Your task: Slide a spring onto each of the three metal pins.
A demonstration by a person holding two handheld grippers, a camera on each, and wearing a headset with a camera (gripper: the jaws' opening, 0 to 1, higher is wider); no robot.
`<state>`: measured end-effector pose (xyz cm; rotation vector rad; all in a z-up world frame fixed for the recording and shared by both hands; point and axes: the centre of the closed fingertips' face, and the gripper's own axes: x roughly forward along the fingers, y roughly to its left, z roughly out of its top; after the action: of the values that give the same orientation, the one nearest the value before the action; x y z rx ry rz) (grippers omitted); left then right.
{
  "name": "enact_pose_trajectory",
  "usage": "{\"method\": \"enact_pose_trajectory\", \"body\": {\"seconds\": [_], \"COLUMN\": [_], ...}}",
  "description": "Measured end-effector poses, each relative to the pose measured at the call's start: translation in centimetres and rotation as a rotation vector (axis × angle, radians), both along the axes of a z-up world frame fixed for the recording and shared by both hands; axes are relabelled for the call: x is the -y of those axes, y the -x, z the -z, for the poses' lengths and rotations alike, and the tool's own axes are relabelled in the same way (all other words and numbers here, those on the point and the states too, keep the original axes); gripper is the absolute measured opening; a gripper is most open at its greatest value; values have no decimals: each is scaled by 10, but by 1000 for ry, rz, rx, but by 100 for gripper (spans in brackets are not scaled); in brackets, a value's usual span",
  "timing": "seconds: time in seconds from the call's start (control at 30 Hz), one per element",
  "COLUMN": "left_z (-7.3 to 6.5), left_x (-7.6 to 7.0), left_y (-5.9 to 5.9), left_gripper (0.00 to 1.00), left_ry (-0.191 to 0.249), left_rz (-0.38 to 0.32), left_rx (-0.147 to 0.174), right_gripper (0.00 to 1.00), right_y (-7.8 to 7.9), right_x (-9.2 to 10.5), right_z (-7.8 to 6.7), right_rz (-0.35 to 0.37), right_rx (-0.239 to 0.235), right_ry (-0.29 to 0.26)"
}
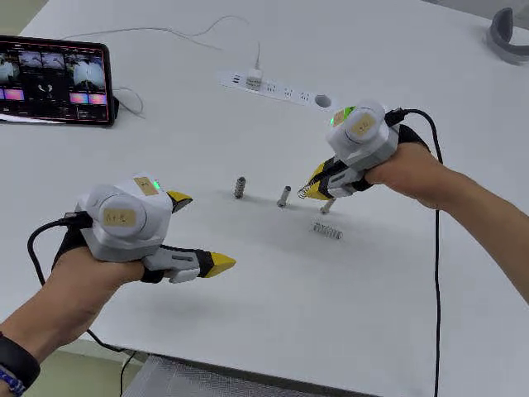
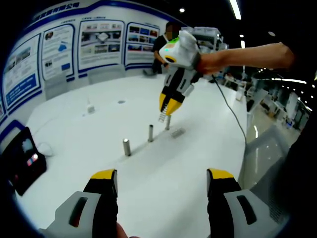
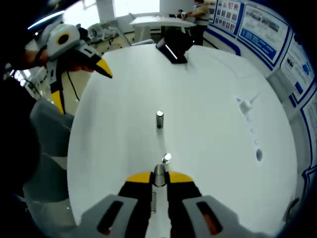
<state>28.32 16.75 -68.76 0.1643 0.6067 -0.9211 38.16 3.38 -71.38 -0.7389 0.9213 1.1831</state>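
While my right hand-held gripper [image 1: 313, 188] pinches a coil spring [image 3: 158, 176] between closed jaws, the coil's free end hangs just beside the top of the middle metal pin [image 1: 283, 196], not yet over it; I judge the step in hand to be the fitting of this pin. The end pin [image 1: 240, 187], on the side of my left hand-held gripper [image 1: 201, 231], looks ribbed and so probably sleeved, though it is too small to be sure. The third pin [image 1: 327, 206] stands bare close under my right hand-held gripper; a spare spring [image 1: 327, 231] lies flat on the white worktop [image 1: 372, 314] near it. My left hand-held gripper hovers toward the near edge, jaws wide, holding nothing. The next move calls for bringing the coil's bore in line with the pin, upright over its tip, then lowering; a slanted coil would likely catch on the rim.
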Motion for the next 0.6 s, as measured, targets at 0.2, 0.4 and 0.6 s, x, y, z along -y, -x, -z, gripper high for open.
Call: {"method": "enact_pose_trajectory", "body": {"seconds": [0.2, 0.4, 0.6], "left_z": [0, 2, 2], "left_x": [-6, -11, -17], "left_y": [5, 9, 10], "left_gripper": [75, 75, 75], "left_ry": [0, -1, 1], "left_rz": [-14, -25, -43], "left_rx": [-8, -20, -23], "right_gripper": [12, 12, 12], "right_y": [-3, -4, -5], "right_x": [-8, -14, -18], "right_z": [1, 5, 7], "right_rz": [-18, -37, -56], "right_rx": [4, 7, 9], "right_ry": [15, 28, 42]}}
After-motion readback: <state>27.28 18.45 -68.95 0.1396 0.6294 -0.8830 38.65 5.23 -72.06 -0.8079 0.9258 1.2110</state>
